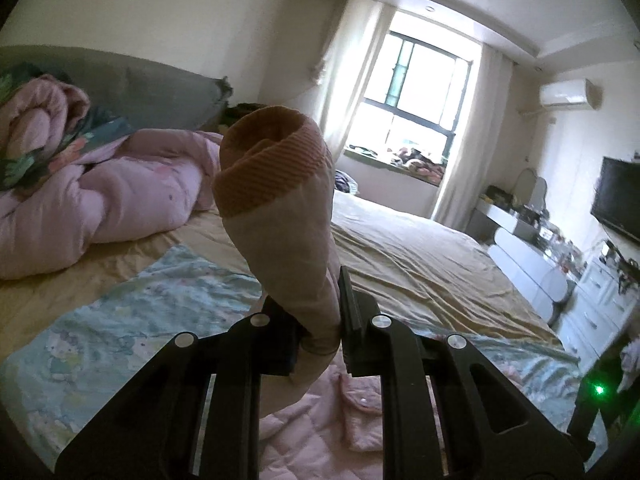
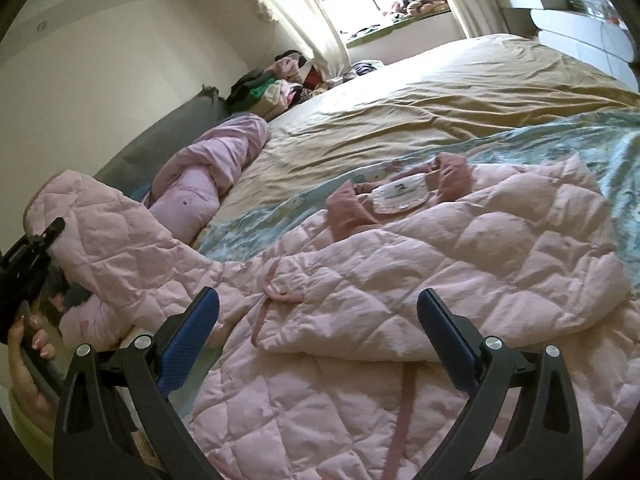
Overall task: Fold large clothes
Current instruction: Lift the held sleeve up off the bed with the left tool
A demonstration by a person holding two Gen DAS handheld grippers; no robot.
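Left gripper (image 1: 320, 320) clamped on pink sleeve (image 1: 280, 200), cuff (image 1: 268, 160) raised ahead, right gripper (image 2: 318, 328) wide, empty, above quilted jacket (image 2: 420, 256) on bed (image 2: 400, 92)

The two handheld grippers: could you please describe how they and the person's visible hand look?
The left gripper has black angular linkage arms with silver round pivot bolts and black ridged fingers. The right gripper has the same black frame and bolts, but blue textured pads. The hand has decorated nails, above a yellow-green sleeve.
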